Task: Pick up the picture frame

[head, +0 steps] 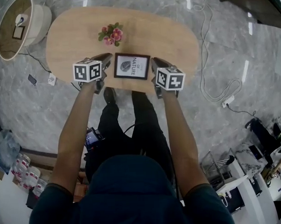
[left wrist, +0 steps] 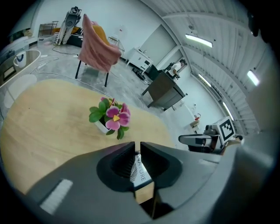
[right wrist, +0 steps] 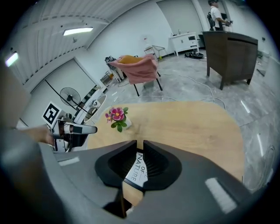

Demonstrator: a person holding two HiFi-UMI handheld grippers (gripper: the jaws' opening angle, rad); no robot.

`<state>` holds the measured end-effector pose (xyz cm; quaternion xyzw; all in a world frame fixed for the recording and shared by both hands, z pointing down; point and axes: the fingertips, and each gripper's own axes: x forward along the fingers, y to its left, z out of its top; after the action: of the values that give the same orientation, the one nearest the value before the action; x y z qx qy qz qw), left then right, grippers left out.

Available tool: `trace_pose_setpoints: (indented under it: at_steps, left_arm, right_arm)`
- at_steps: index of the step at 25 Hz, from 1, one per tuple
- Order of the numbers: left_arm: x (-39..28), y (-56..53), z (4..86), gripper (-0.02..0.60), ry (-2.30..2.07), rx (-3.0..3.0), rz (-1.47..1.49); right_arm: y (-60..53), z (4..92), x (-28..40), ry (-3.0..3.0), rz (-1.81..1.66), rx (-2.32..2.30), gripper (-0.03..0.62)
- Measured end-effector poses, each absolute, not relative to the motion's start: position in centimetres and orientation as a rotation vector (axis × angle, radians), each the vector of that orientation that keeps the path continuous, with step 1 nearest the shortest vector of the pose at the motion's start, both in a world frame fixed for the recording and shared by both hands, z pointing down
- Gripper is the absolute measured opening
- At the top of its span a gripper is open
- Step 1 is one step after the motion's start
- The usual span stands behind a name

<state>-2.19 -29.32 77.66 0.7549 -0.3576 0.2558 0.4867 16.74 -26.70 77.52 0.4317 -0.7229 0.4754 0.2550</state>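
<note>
Just inside the table's [head: 81, 33] near edge sits the picture frame [head: 132, 66], with potted flowers [head: 112, 34] behind it toward the middle. The left gripper [head: 104, 59] and right gripper [head: 157, 64] flank its sides, jaws barely parted and empty, seemingly positioned for a two-handed lift.

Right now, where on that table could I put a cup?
Both table ends are bare: left of the flowers, right of the picture frame. The near edge is crowded: left gripper and right gripper flank it.
</note>
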Motion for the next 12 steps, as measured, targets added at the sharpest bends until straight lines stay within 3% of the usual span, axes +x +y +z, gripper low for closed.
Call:
trace_pose_setpoints:
  at_steps: [9, 12]
  left_arm:
    - [-2.4, -26.6, 85.9, 0.158, -0.846, 1.736, 0.785]
    - [-2.2, -25.6, 88.1, 0.169, -0.836, 1.72, 0.845]
  right_arm:
    - [-24.1, 85.1, 16.8, -1.82, 1.432, 1.091, 0.089]
    - [-23.1, 87.5, 16.8, -1.767, 1.475, 1.074, 0.091]
